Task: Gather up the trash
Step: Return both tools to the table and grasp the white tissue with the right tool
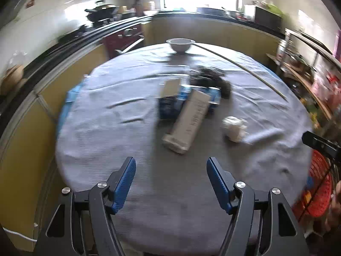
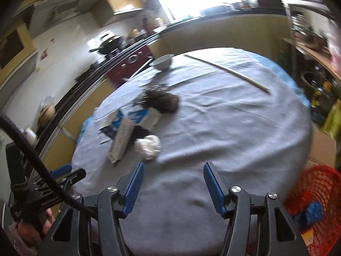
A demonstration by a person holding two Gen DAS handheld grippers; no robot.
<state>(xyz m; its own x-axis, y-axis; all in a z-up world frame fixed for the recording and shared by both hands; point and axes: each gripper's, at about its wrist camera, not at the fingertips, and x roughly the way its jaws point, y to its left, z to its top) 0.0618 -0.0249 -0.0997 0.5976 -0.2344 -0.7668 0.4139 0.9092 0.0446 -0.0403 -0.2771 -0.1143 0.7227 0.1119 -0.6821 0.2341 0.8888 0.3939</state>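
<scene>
**Both grippers empty over table, trash pile ahead**

L to R on the grey cloth table (image 1: 106,149): long white carton (image 1: 187,121) lies tilted across a blue-and-white box (image 1: 170,104), dark crumpled clump (image 1: 213,79) behind them, white crumpled wad (image 1: 234,128) just beside the carton's R side. Bowl (image 1: 180,44) and thin stick (image 1: 240,66) at far edge, prob. not trash.

My left gripper (image 1: 171,168): jaws apart, nothing btwn. Right gripper (image 2: 173,172): same, apart, empty.

Step, as I judge: reach in for next piece. Wad nearest R gripper; come down over it, close gently, it'll squash. Carton is for L: grip across the narrow width, not lengthwise.

R view shows red mesh basket (image 2: 319,202) w/ blue item inside, low at R of table; L view shows only its edge. R view also shows my hand on L gripper handle.
</scene>
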